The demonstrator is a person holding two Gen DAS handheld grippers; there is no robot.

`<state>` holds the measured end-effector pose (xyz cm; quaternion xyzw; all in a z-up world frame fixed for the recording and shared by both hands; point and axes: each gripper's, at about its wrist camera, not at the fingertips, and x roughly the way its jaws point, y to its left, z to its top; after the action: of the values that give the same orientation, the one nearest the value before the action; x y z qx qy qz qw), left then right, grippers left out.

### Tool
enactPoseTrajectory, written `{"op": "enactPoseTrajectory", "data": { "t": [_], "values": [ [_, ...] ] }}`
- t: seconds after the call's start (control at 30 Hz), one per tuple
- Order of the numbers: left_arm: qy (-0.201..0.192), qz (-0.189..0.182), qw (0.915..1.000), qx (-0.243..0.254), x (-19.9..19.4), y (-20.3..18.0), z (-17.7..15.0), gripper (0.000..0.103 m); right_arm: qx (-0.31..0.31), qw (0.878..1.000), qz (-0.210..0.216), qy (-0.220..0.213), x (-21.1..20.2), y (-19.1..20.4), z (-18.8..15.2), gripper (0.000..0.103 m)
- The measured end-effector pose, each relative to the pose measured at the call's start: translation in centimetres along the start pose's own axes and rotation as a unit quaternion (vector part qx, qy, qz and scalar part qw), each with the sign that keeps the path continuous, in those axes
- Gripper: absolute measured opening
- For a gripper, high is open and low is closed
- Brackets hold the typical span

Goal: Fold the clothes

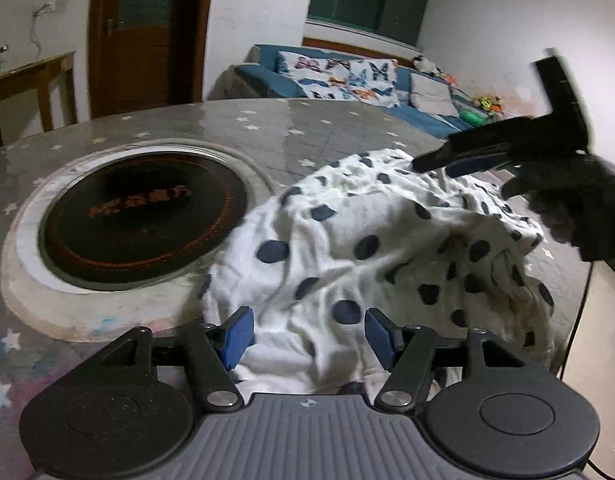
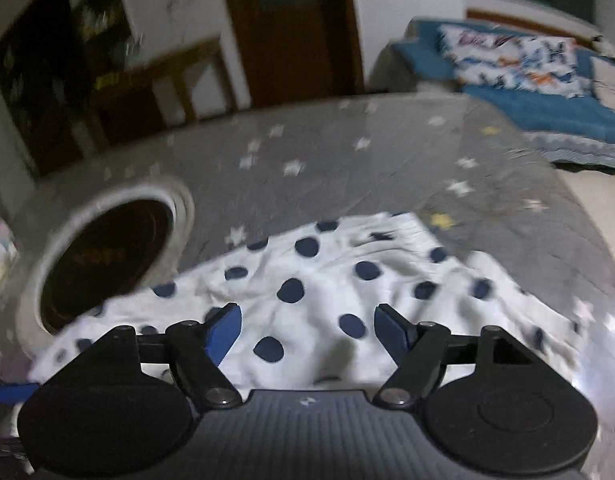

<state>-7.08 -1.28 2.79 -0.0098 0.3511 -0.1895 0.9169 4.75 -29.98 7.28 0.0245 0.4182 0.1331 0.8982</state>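
A white garment with dark blue dots (image 1: 347,248) lies crumpled on the grey star-print table (image 1: 267,128). My left gripper (image 1: 307,334) sits low at the garment's near edge. Its blue pads (image 1: 237,336) stand apart with cloth bunched between them, not squeezed. In the left wrist view my right gripper (image 1: 435,166) hovers over the garment's far right corner, carried by a hand in a dark fuzzy sleeve (image 1: 579,216). In its own blurred view the right gripper (image 2: 307,332) is open above the dotted garment (image 2: 327,280), with nothing clamped.
A round black cooktop (image 1: 143,216) with a pale rim is set into the table left of the garment, also visible as the cooktop (image 2: 103,264). Beyond the table are a blue sofa (image 1: 347,76) with a butterfly pillow, a wooden door (image 1: 147,32) and a wooden side table (image 1: 31,80).
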Motion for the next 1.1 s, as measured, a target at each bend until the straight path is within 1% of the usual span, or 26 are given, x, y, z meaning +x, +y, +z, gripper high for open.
{"op": "enactPoseTrajectory", "data": {
  "t": [0.07, 0.1, 0.17, 0.23, 0.27, 0.33, 0.43, 0.47, 0.5, 0.53, 0.57, 0.6, 0.63, 0.67, 0.73, 0.8, 0.93, 1.1],
  "values": [
    [-0.007, 0.011, 0.9999, -0.007, -0.4, 0.4, 0.0, 0.065, -0.007, 0.999, -0.014, 0.029, 2.3, 0.1, 0.9, 0.075],
    [-0.008, 0.019, 0.9998, -0.009, -0.5, 0.6, 0.0, 0.066, -0.007, 0.999, -0.018, 0.044, 3.3, 0.1, 1.2, 0.077],
    [-0.013, 0.033, 0.9993, -0.011, -0.6, 1.1, 0.0, 0.067, -0.011, 0.998, -0.025, 0.054, 4.5, 0.2, 1.8, 0.082],
    [-0.016, 0.043, 0.9988, -0.014, -0.6, 1.6, 0.1, 0.068, -0.025, 0.997, -0.031, 0.063, 5.5, 0.9, 2.7, 0.084],
    [-0.014, 0.042, 0.9989, -0.019, -0.5, 1.9, 0.1, 0.068, -0.032, 0.997, -0.032, 0.065, 6.2, 1.1, 3.0, 0.089],
    [-0.007, 0.037, 0.9990, -0.023, -0.2, 2.3, -0.2, 0.068, -0.059, 0.995, -0.043, 0.071, 7.6, 2.2, 3.7, 0.093],
    [0.004, 0.024, 0.9994, -0.025, 0.2, 2.5, -0.7, 0.065, -0.081, 0.994, -0.034, 0.072, 9.2, 3.9, 4.9, 0.095],
    [0.007, 0.020, 0.9994, -0.026, 0.3, 2.6, -0.8, 0.062, -0.086, 0.993, -0.029, 0.072, 9.7, 4.4, 5.4, 0.095],
    [0.009, 0.018, 0.9994, -0.027, 0.4, 2.6, -0.9, 0.056, -0.090, 0.993, -0.023, 0.072, 10.3, 4.9, 5.9, 0.095],
    [0.008, 0.018, 0.9994, -0.027, 0.4, 2.7, -0.9, 0.046, -0.095, 0.993, -0.019, 0.070, 10.9, 5.6, 6.3, 0.095],
    [0.008, 0.014, 0.9994, -0.029, 0.3, 2.9, -0.9, 0.042, -0.102, 0.992, -0.015, 0.069, 11.6, 6.3, 6.9, 0.095],
    [0.009, 0.010, 0.9993, -0.034, 0.2, 3.0, -1.0, 0.032, -0.108, 0.992, -0.009, 0.067, 12.2, 7.0, 7.4, 0.095],
    [0.010, 0.008, 0.9992, -0.037, 0.1, 3.2, -1.0, 0.025, -0.114, 0.991, -0.004, 0.065, 12.8, 7.7, 7.8, 0.095],
    [0.010, 0.008, 0.9991, -0.041, 0.0, 3.4, -1.1, 0.023, -0.120, 0.991, 0.001, 0.064, 13.6, 8.5, 8.4, 0.095],
    [0.007, 0.009, 0.9989, -0.047, -0.4, 3.8, -1.3, 0.016, -0.137, 0.989, 0.011, 0.063, 15.0, 10.3, 9.3, 0.095],
    [0.003, 0.008, 0.9986, -0.052, -1.1, 4.1, -1.3, 0.013, -0.159, 0.985, 0.018, 0.061, 16.4, 12.4, 10.2, 0.095],
    [-0.001, 0.019, 0.9980, -0.061, -2.4, 4.6, -1.5, 0.009, -0.200, 0.978, 0.032, 0.053, 19.0, 17.0, 11.7, 0.094],
    [0.005, 0.038, 0.9967, -0.071, -3.8, 4.9, -1.9, 0.007, -0.230, 0.970, 0.062, 0.045, 21.6, 21.5, 13.2, 0.095]
  ]
}}
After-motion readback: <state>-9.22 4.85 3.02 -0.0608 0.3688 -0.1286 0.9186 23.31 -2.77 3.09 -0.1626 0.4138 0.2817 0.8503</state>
